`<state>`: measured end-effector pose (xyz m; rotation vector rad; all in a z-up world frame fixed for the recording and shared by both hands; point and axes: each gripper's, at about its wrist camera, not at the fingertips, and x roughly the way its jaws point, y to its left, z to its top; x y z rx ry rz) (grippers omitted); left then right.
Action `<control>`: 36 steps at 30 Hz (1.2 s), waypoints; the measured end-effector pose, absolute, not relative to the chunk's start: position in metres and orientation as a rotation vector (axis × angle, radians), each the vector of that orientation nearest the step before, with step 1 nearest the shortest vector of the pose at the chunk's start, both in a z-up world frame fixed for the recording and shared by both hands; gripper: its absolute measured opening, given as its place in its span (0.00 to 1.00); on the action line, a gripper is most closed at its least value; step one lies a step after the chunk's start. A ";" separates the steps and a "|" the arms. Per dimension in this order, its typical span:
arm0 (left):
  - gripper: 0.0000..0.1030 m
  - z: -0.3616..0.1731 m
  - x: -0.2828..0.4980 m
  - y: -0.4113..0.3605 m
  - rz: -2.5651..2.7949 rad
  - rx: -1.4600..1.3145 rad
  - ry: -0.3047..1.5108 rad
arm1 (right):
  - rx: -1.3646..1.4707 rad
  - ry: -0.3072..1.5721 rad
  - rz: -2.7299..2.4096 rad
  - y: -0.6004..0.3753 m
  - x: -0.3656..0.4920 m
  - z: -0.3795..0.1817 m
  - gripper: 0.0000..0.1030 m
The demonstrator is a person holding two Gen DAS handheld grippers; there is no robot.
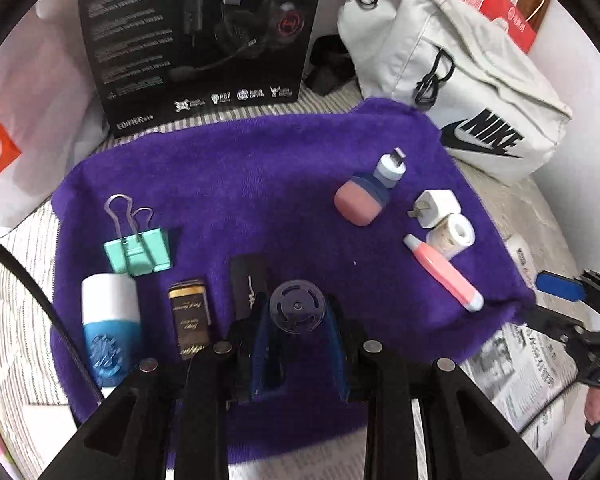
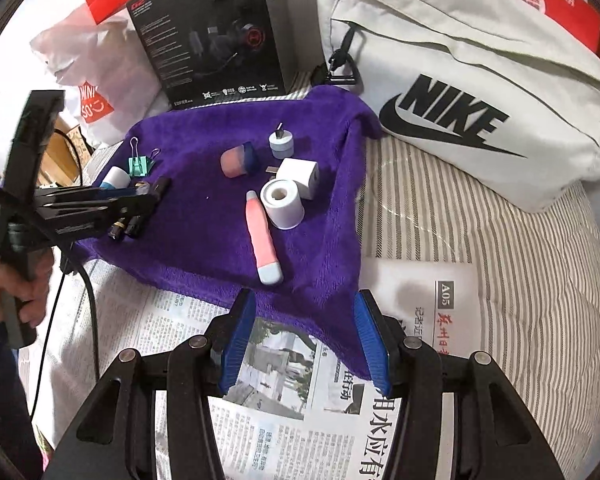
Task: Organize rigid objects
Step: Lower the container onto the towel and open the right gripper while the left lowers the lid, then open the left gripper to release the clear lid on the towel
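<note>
The left gripper point(image 1: 298, 312) has its jaws clamped on a small dark spool point(image 1: 297, 307), light, stiff and thin-rimmed, best gripped across its flanges. The right gripper point(image 2: 305, 340) jaws stand apart, empty, the pink tube point(image 2: 262, 236) lying just ahead of them

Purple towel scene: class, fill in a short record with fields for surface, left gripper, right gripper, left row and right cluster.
surface: purple towel on striped bedding
left gripper: shut on a dark round disc
right gripper: open, nothing between its fingers, over newspaper
left row: teal binder clip, blue-and-white bottle, brown-and-gold case
right cluster: white plug, tape roll, pink pen
</note>
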<state>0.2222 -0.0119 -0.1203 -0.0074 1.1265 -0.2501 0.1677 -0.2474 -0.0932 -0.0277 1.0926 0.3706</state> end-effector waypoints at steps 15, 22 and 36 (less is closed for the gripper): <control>0.25 -0.132 0.238 -0.033 -0.257 0.085 1.154 | -0.008 1.092 0.398 -0.240 0.174 -0.093 0.50; 0.27 -0.133 0.233 -0.039 -0.243 0.144 1.141 | -0.007 1.107 0.400 -0.238 0.175 -0.100 0.50; 0.48 -0.123 0.198 -0.040 -0.272 0.126 1.183 | -0.022 1.129 0.374 -0.237 0.169 -0.109 0.51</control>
